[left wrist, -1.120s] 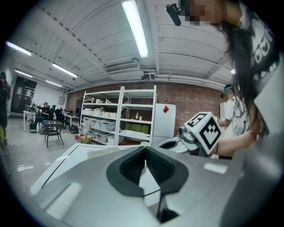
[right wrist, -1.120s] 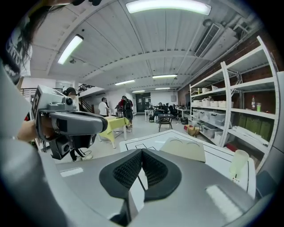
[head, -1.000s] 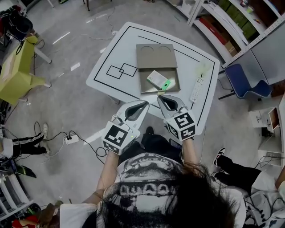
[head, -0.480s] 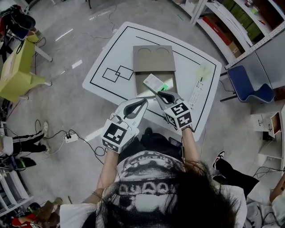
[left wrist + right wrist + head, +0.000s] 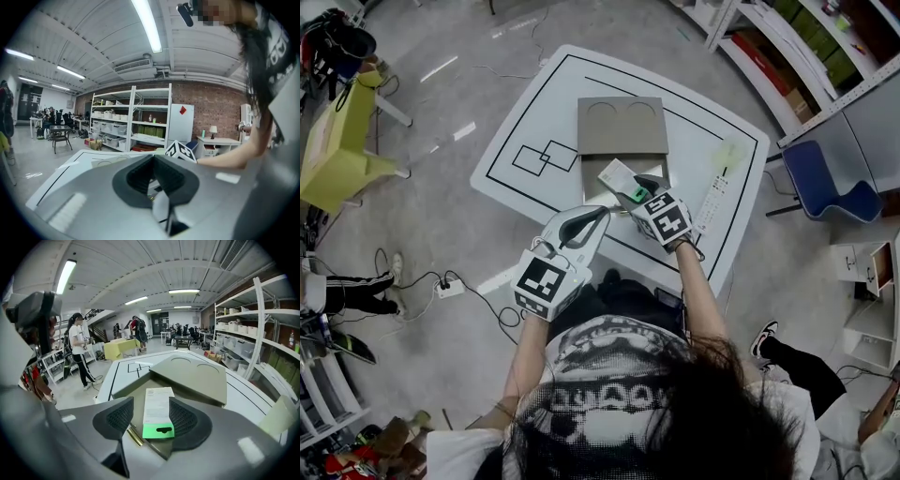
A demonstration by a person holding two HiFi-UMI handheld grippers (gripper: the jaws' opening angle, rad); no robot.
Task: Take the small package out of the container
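Note:
The container [image 5: 615, 133] is a flat grey-brown box with its lid folded back, on the white table [image 5: 712, 127]. Inside lies the small package [image 5: 620, 178], white with a green end. My right gripper [image 5: 643, 186] reaches over the box's near edge. In the right gripper view the package [image 5: 157, 414] lies flat between the jaws of my right gripper [image 5: 152, 420], which are opening; the pads [image 5: 120, 418] do not press it. My left gripper [image 5: 601, 214] hovers shut and empty at the table's near edge, left of the right one. In its own view the left gripper [image 5: 154, 180] holds nothing.
A long white strip-shaped object [image 5: 713, 194] lies on the table right of the box. Black outlines [image 5: 542, 157] are drawn to its left. A brass-coloured bar [image 5: 134, 437] sits at the box's near edge. A blue chair [image 5: 825, 187] and shelves [image 5: 787, 47] stand to the right.
My right gripper has moved forward from the table's near edge to over the box, and its jaws have opened on either side of the package. The left gripper has stayed put.

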